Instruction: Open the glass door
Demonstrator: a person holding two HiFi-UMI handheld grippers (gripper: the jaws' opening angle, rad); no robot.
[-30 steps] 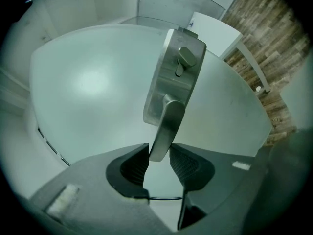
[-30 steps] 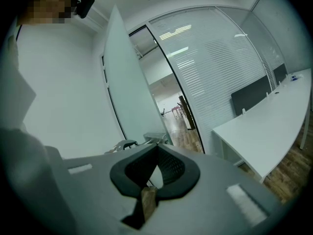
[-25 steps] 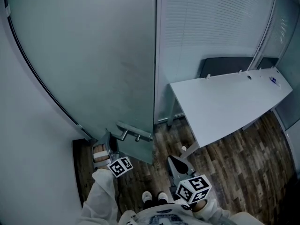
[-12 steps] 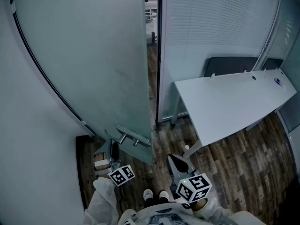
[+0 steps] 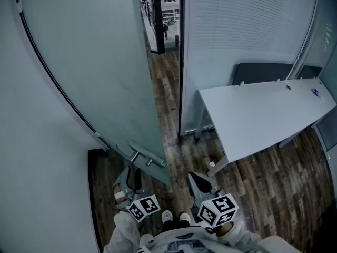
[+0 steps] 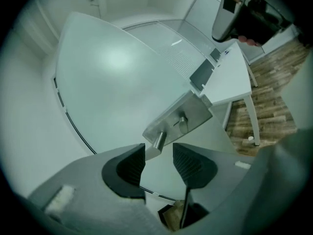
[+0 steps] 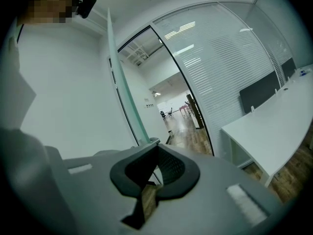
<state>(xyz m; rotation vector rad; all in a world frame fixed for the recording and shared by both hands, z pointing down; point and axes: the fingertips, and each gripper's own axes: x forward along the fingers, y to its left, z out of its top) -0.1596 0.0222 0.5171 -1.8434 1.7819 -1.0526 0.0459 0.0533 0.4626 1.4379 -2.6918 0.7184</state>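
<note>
Across the left half of the head view the tall frosted glass door stands partly open. Its free edge is angled away from the frame, so a wedge of corridor shows at upper centre. Low on that edge sits the brushed metal bar handle, the only hold the pane offers, which I judge is why my left claw sits just below it.

In the left gripper view the jaws stand apart with the handle's round end just ahead of their tips, nearer the left jaw. Nothing is clamped, and I can't tell whether it touches.

My right claw is pinched closed on nothing and held low at bottom centre, out of the door's swing as I read it. To the right, well apart from the door, are the slatted glass partition and the white tabletop over dark wood-plank floor. The opening looks wide enough to count as most of the job.
</note>
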